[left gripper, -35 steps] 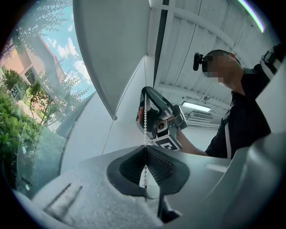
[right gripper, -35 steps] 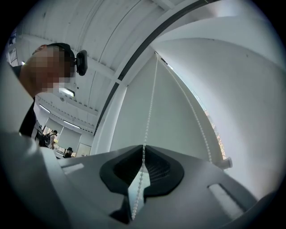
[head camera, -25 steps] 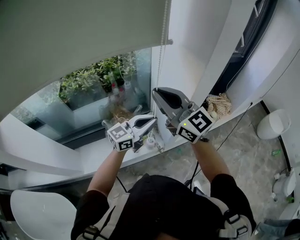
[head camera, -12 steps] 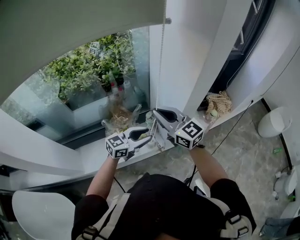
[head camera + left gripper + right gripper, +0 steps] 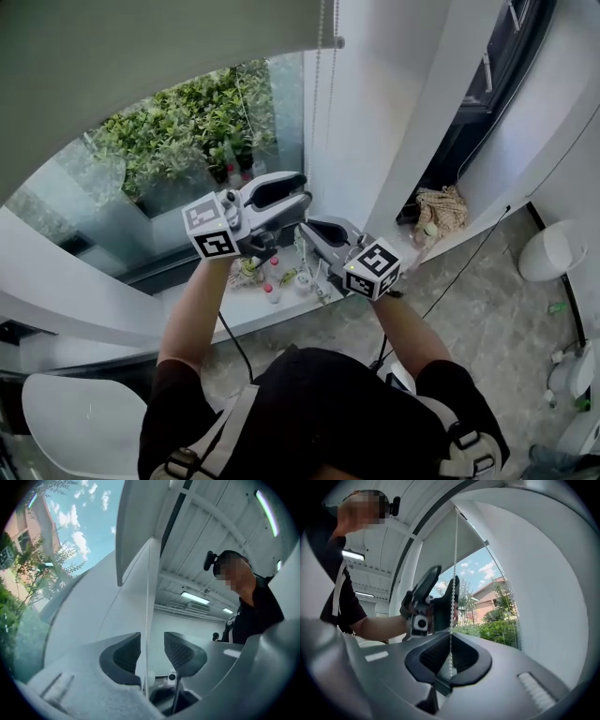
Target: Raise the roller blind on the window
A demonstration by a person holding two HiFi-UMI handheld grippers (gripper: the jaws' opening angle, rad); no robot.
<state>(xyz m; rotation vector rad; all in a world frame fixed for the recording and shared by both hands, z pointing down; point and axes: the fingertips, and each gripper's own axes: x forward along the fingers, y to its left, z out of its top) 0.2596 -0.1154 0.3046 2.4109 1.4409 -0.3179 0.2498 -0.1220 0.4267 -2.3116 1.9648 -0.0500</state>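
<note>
The grey roller blind (image 5: 141,52) covers the top of the window, and its bottom bar (image 5: 336,42) ends at the upper middle. A white bead chain (image 5: 318,103) hangs from it down beside the window frame. My left gripper (image 5: 284,191) is up at the chain with its jaws open. The chain (image 5: 148,597) runs between the pads (image 5: 125,654) without being pressed. Just below it, my right gripper (image 5: 317,231) is shut on the chain (image 5: 454,564), which disappears between its closed jaws (image 5: 450,654). The left gripper (image 5: 432,603) shows above them.
Small bottles (image 5: 272,279) and clutter stand on the white sill (image 5: 187,309) under the grippers. Green plants (image 5: 178,131) show outside the glass. A crumpled cloth (image 5: 437,208) lies on the sill to the right. A white chair (image 5: 80,422) and a white bin (image 5: 549,249) stand on the floor.
My right gripper pulled the chain down and the blind's bottom bar rose. My left gripper let go below the right one, opened, and moved up above it around the chain.
</note>
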